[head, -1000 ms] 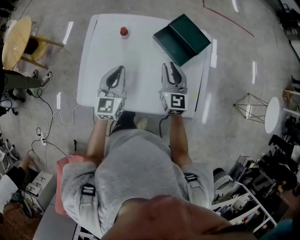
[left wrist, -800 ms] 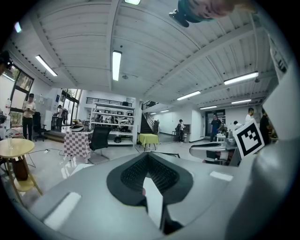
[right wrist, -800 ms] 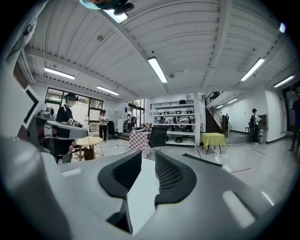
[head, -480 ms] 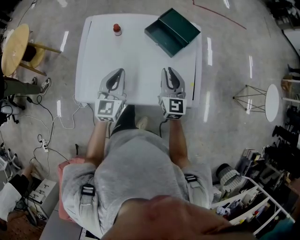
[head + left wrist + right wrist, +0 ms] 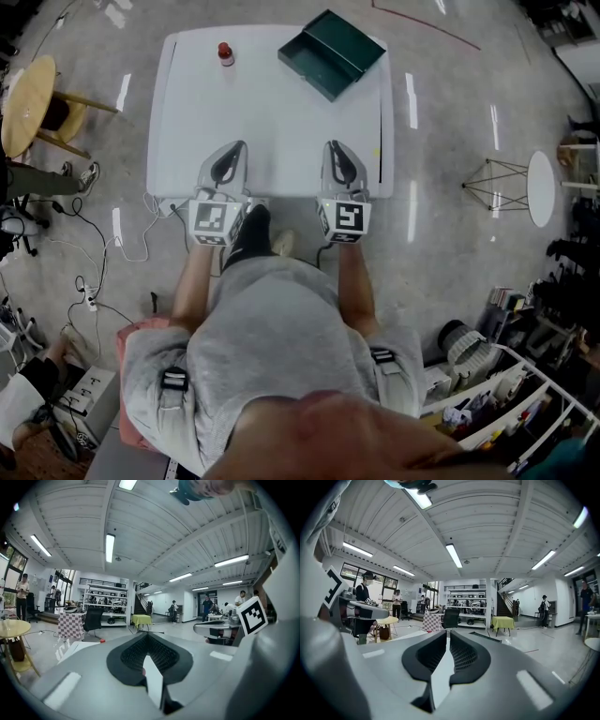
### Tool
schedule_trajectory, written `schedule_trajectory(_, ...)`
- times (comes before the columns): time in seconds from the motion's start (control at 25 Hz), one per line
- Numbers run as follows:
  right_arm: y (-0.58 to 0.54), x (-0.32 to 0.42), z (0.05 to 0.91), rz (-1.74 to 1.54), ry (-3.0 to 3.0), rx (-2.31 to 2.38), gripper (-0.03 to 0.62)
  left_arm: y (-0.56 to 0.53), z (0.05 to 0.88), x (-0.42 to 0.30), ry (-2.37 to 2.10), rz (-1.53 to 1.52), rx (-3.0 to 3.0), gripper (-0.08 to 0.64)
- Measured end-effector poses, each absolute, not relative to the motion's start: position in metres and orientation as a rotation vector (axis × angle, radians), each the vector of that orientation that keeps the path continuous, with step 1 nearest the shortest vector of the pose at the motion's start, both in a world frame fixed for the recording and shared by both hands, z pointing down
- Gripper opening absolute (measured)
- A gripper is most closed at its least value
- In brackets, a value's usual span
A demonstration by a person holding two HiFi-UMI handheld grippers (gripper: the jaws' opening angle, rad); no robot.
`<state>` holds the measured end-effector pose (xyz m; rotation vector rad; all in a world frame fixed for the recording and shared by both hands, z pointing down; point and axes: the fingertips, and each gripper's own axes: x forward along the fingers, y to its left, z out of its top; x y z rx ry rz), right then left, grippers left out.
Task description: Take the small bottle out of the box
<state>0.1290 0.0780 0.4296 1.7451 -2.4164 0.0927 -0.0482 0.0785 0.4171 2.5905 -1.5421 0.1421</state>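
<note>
The small bottle (image 5: 225,53), red-capped, stands upright at the far left of the white table (image 5: 281,122); the left gripper view shows it as a red dot (image 5: 102,641). The dark green box (image 5: 332,52) lies open at the far right corner, well apart from the bottle. Both grippers rest side by side at the table's near edge, pointing away from me. My left gripper (image 5: 235,146) is shut and empty, its tips (image 5: 146,634) together. My right gripper (image 5: 335,146) is closing; only a thin slit shows between its jaws (image 5: 448,632), with nothing in it.
A round wooden side table (image 5: 28,94) and a standing person (image 5: 28,173) are on the left. Cables and a power strip (image 5: 94,272) trail over the floor there. A white round table (image 5: 541,187) and stocked shelves (image 5: 487,394) stand on the right.
Both grippers have drawn back from mid-table to its near edge. The right jaws have narrowed from clearly apart to almost closed. Bottle and box stay in place.
</note>
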Motion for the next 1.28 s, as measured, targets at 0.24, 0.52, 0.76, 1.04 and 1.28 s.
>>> schedule_trajectory(0.24, 0.1, 0.134, 0.431, 0.112, -2.405, 1.745, 0.012, 0.101, 0.418, -0.044, -1.539, 0.142, 2.592, 0.011)
schedule_trajectory(0.52, 0.116, 0.129, 0.441, 0.128, -2.396, 1.724, 0.003, 0.117, 0.429, -0.049, -1.537, 0.151, 2.583, 0.011)
schedule_trajectory(0.76, 0.121, 0.13, 0.438, 0.12, -2.4, 1.717, 0.003, 0.122, 0.424, -0.044, -1.529, 0.155, 2.588, 0.011)
schedule_trajectory(1.04, 0.121, 0.13, 0.441, 0.115, -2.396, 1.708, 0.003, 0.12, 0.424, -0.042, -1.528, 0.155, 2.59, 0.011)
schedule_trajectory(1.28, 0.118, 0.134, 0.441, 0.118, -2.386, 1.716, 0.003, 0.118, 0.423, -0.04, -1.523, 0.155, 2.59, 0.011)
